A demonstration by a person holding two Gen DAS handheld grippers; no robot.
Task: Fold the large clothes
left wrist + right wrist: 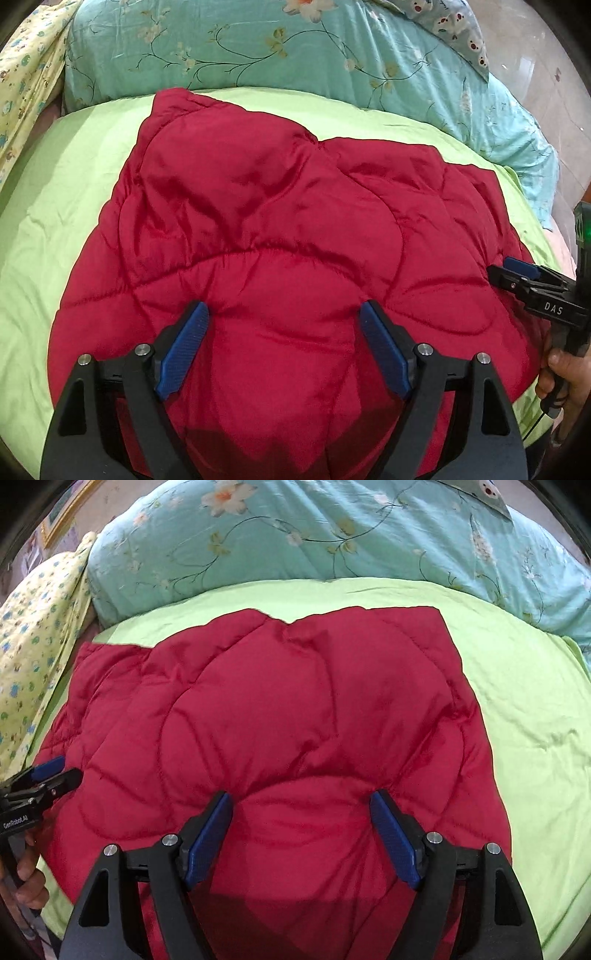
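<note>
We hang over a red quilted coat [280, 229] spread flat on a green sheet [55, 221], a floral quilt [258, 48] bunched beyond it. Our left gripper [284, 347] and right gripper [301, 834] both stand with jaws wide, puffed fabric bulging between the blue pads; we cannot tell whether the tips touch it, and nothing is pinched.

We judge the coat light, soft and springy, its shiny shell likely slippery, so a shallow pinch may slide off. The near edge, one gripper toward each side, looks the surest hold: take a deep bite through the padding.

Its long axis appears to run from us toward the quilt; which end is the collar we cannot tell.
</note>
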